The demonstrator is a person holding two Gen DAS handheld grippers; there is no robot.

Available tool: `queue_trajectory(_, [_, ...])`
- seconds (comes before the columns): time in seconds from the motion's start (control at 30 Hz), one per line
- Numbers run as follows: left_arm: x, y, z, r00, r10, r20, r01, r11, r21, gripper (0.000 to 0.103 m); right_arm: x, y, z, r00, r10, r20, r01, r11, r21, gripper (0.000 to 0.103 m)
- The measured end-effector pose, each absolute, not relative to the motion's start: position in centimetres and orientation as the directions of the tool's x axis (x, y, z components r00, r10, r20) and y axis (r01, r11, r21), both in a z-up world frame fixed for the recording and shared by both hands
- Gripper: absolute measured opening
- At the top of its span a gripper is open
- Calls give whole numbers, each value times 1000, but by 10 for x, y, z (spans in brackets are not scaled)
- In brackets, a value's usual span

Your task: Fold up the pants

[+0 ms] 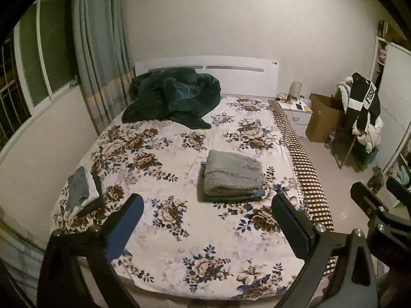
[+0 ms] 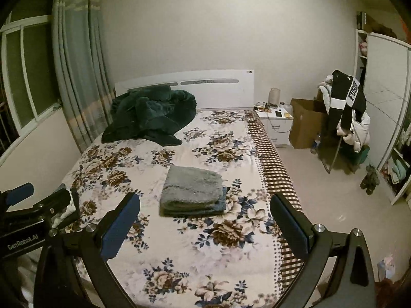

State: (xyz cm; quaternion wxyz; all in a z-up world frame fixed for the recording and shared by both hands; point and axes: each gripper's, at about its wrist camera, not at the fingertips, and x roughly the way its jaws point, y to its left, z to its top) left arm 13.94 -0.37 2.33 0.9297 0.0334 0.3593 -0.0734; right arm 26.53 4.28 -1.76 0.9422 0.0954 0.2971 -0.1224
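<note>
Pants (image 1: 232, 177), grey and fluffy, lie folded in a neat stack at the centre of the frame on the floral bed (image 1: 164, 231). Left gripper (image 1: 208, 220) hangs above the near edge, fingers spread wide and empty. Right gripper (image 2: 205, 220) matches it, also released, gripping nothing.
</note>
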Motion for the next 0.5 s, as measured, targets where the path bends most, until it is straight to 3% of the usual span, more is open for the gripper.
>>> queue_trajectory(0.5, [133, -1, 24, 738, -84, -669, 138, 990, 29, 102, 263, 42, -14, 783, -168, -599, 288, 952, 108, 103])
